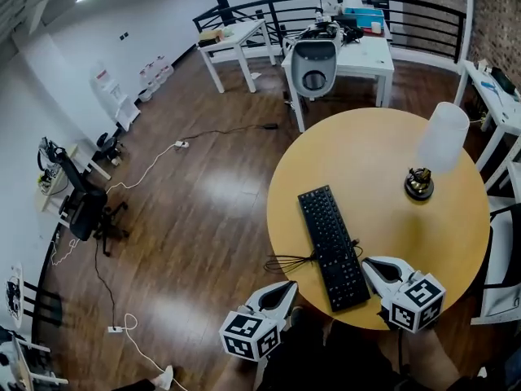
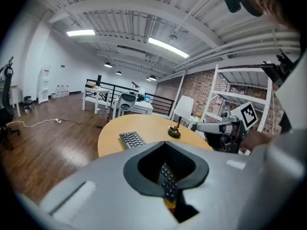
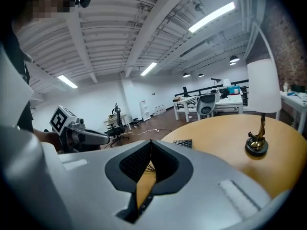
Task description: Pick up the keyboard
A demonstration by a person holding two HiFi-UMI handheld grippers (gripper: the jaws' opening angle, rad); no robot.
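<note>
— Wood floor (image 1: 203, 202) all round and a round yellow table (image 1: 383, 149) in front of you. Where are your grippers?

— My left gripper (image 1: 286, 290) sits low in the middle of the head view, just off the table's near rim. Its jaws are a narrow crack apart with nothing gripped, and through the crack I see black keys. My right gripper (image 1: 373, 265) is a little to the right of it, over the rim, with its jaws together and empty.

— And the keyboard?

— The keyboard (image 1: 332, 247) lies flat on the table, running from the centre of the frame down to the near rim on a slight slant. Its near end falls between my two grippers. A black cable (image 1: 293, 261) loops off its left side, near my left gripper. The lamp (image 1: 440, 141) stands well apart at the upper right.

— How will it handle?

— I'd judge it light and stiff, a long thin plastic slab. It won't flex, but taken by one end alone it would likely droop and swing. The edges look smooth, so a shallow pinch may slip. I'd open both jaws wider and take one long edge in each gripper, towards the middle, with the pads on the frame and off the keys. The cable may drag as it lifts
</note>
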